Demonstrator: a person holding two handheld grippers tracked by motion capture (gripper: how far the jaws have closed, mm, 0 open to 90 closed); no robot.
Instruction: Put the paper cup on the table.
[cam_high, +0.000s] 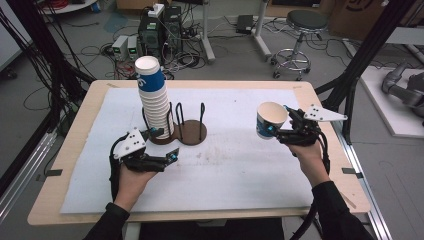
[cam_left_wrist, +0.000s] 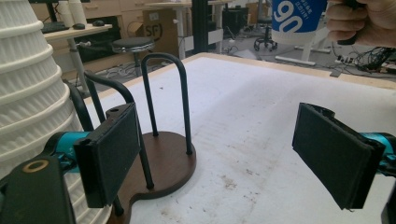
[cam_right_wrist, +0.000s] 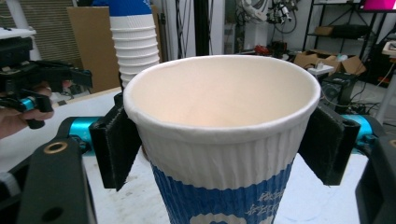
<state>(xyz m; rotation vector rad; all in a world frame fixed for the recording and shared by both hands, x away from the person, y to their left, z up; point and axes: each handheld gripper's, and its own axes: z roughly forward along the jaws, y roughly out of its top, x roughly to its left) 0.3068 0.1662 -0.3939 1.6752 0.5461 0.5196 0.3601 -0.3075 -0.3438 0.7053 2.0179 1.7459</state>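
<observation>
A tall stack of white ribbed paper cups (cam_high: 154, 97), the top one banded blue, stands in a holder with a dark wooden base (cam_high: 192, 134) and black wire loops. My left gripper (cam_high: 172, 156) rests low on the mat just in front of that base, open with nothing between its pads (cam_left_wrist: 112, 154). The stack (cam_left_wrist: 28, 93) and the base (cam_left_wrist: 163, 163) sit close ahead in the left gripper view. My right gripper (cam_high: 282, 131) is shut on a single blue-and-white paper cup (cam_high: 270, 120), held tilted above the right of the table. Its pads (cam_right_wrist: 114, 144) press on the cup (cam_right_wrist: 224, 158) just under the rim.
A white mat (cam_high: 240, 165) covers most of the wooden table (cam_high: 70, 165). Black frame posts (cam_high: 370, 45) rise beside the right edge. Beyond the far edge, a stool (cam_high: 305, 22) and computer boxes (cam_high: 160, 30) stand on the floor among cables.
</observation>
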